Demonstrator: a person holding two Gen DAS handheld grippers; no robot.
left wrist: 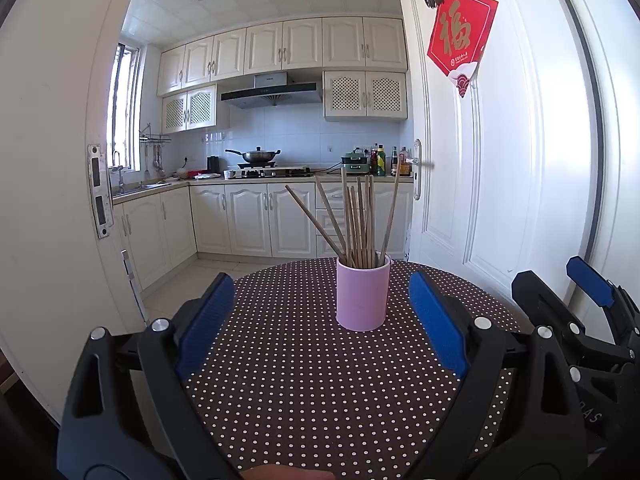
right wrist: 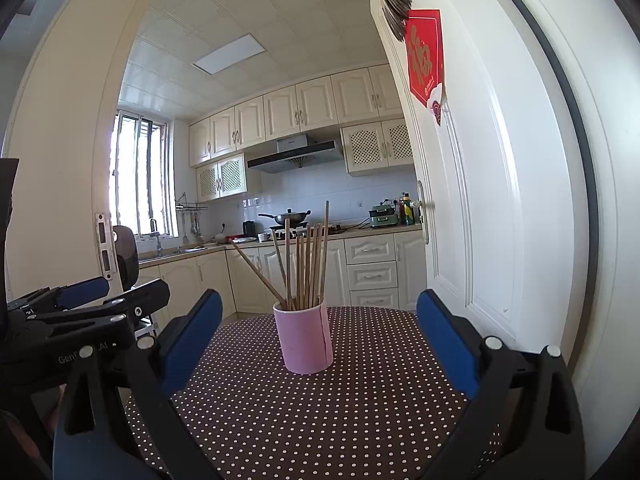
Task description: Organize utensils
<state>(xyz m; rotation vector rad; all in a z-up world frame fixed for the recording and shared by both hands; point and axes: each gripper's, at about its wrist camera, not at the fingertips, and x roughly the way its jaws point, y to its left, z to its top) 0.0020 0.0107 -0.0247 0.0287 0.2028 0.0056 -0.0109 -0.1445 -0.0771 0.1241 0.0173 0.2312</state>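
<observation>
Your left claw (left wrist: 320, 316) hung just above the near part of the surface (left wrist: 320, 400), blue pads (left wrist: 206, 320) spread wide w/ nothing between them. Right claw (right wrist: 320, 340) was the same: wide, empty, low over the dotted cloth. You held both side by side, pointed at the cup (left wrist: 363, 294); each showed at the edge of the other's view, the right one at far right of the left cam, also spread.

Pink cup stood upright near the far middle of the round surface, ahead of both claws and apart from them. In the left view it sat a bit right of center btw the pads; in the right view, a bit left of center.

Chopsticks (left wrist: 360, 220) were all in the cup, approx ten, tips down. Most stood near vertical in a bunch; one or two leaned out hard to the left, one leaned right.

Behind: open white door (left wrist: 500, 160) at right, kitchen beyond.
</observation>
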